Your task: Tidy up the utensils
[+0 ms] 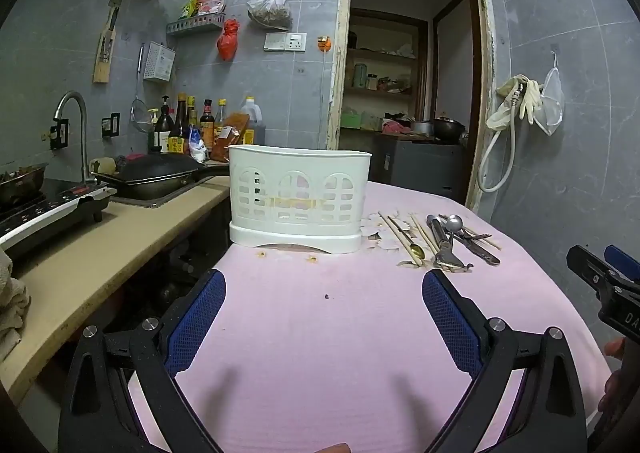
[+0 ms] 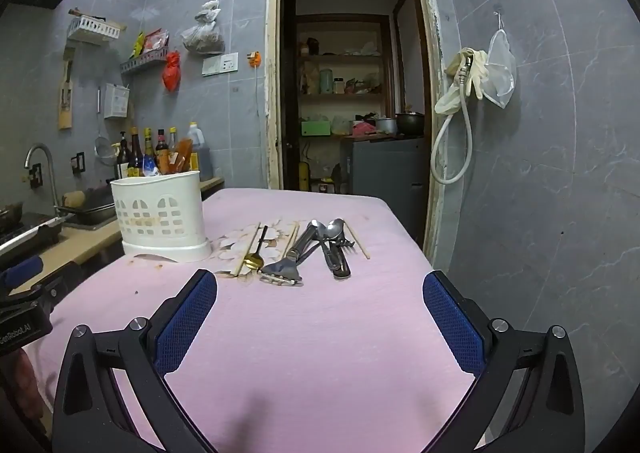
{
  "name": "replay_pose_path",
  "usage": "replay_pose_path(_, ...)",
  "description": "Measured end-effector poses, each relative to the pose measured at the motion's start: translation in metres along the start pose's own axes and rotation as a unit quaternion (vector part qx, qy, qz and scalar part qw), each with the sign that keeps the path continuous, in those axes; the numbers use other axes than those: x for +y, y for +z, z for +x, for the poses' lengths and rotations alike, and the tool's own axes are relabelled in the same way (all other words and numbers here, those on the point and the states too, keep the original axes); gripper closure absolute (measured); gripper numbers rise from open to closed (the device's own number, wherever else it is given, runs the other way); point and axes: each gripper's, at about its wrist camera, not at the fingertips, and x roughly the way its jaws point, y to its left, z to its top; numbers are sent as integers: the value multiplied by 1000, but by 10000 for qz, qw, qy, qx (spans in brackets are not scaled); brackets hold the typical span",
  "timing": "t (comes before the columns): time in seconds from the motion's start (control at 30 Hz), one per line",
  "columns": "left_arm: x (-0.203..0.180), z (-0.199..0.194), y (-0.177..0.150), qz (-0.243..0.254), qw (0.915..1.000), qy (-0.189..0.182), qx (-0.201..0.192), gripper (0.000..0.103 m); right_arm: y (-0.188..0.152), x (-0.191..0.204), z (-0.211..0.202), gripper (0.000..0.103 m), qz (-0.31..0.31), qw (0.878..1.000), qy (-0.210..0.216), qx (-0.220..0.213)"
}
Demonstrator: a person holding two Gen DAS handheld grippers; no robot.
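On the table (image 2: 320, 333), the utensil holder (image 2: 160, 219) stands at the left edge with chopsticks (image 2: 249, 249), peeler (image 2: 294, 253), spoons (image 2: 334, 231) lying just right of it, the counter (image 1: 120, 237) further left.

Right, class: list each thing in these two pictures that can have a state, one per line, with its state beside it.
Left gripper: jaws open, nothing between them.
Right gripper: jaws open, nothing between them.
White holder: upright on the pink cloth; inside hidden.
Chopsticks: lying loose beside the holder.
Gold spoon: lying flat among the chopsticks.
Peeler: lying flat.
Steel spoons and fork: piled together, lying flat.
Doorway: open.
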Motion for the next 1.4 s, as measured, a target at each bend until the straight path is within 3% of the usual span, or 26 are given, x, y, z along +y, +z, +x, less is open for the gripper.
replay_pose_path(1.4,3,1,-1,-49,10000,-26,33,6,-1,5,0,0,10,10000,39,-2)
